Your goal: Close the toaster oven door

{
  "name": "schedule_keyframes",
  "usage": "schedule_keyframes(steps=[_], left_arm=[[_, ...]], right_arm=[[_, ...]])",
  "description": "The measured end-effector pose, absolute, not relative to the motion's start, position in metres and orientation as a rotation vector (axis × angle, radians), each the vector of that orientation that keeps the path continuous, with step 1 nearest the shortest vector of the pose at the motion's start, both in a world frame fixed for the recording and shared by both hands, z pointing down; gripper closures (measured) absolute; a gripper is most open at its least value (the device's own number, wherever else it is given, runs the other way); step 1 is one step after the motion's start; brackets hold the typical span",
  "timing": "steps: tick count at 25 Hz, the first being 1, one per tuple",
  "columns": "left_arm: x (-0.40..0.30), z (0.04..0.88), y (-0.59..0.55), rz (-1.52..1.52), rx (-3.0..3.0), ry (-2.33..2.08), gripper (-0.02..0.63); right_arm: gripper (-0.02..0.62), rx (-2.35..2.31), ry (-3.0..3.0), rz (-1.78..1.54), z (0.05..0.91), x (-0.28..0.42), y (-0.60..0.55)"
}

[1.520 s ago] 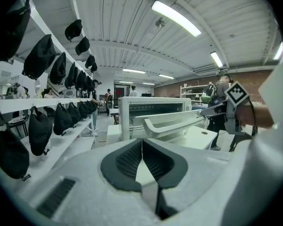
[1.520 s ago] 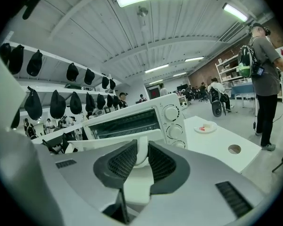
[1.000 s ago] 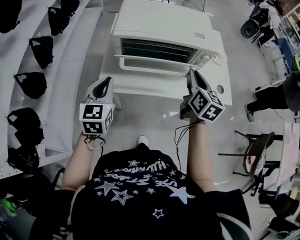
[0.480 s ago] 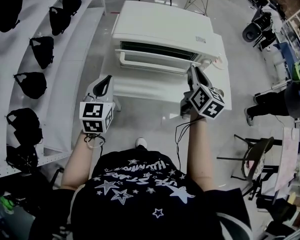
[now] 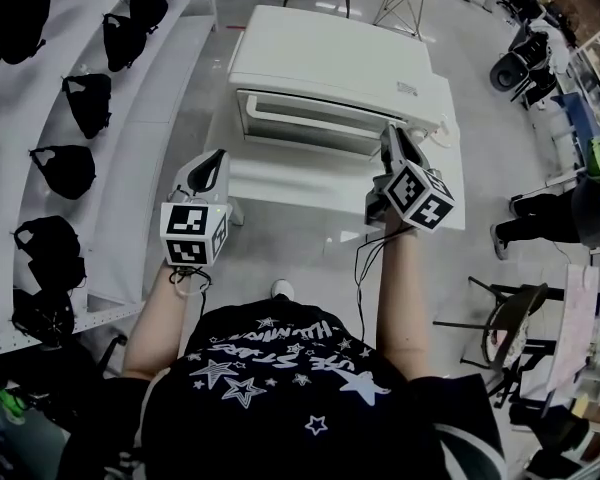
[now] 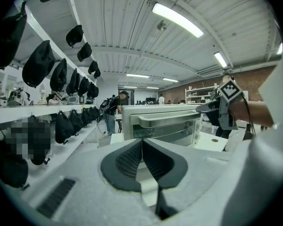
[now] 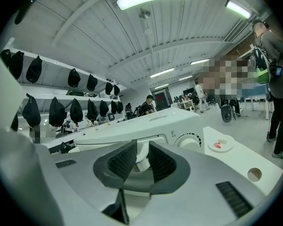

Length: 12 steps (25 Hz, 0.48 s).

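Observation:
A white toaster oven (image 5: 330,63) stands on a white table (image 5: 280,183) ahead of me. Its glass door (image 5: 305,116) is tilted up almost against the oven's front. My right gripper (image 5: 390,133) is at the right end of the door handle (image 5: 310,128). In the right gripper view the pads (image 7: 120,161) stand a little apart with the white handle end between them, and the right gripper (image 7: 140,154) is shut on it. My left gripper (image 5: 215,158) hovers shut and empty before the table's left front corner. In its own view the left gripper (image 6: 142,145) faces the oven (image 6: 160,121).
Shelves with black bags (image 5: 70,98) run along the left. A dial (image 7: 188,140) sits right of the door. A small dish (image 7: 220,144) and a round hole (image 7: 254,174) are on the table's right part. Chairs (image 5: 510,308) and people stand at the right and beyond.
The oven door has swung up from partly open to nearly closed. My right gripper has moved up and away from me with the handle. The left gripper has stayed put.

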State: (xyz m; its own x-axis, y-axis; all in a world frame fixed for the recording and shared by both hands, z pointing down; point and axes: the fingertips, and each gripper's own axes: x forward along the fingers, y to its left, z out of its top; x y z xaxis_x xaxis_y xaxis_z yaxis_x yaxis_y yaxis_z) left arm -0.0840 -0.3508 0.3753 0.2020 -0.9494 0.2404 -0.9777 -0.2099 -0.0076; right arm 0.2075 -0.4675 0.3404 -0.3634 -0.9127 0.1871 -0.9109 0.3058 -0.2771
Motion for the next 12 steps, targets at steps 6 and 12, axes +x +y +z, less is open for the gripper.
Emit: schedule_keyframes(steps=[6,12], left_arm=[[-0.09,0.377,-0.351,0.29,2.314,-1.873,0.584],[-0.099,0.374,-0.343,0.28,2.338,-1.856,0.584]], right_arm=[[0.514,-1.795,2.501,-0.502,0.338,0.205,-0.473],[0.486,-1.838,2.468,-0.447,0.334,0.201,-0.458]])
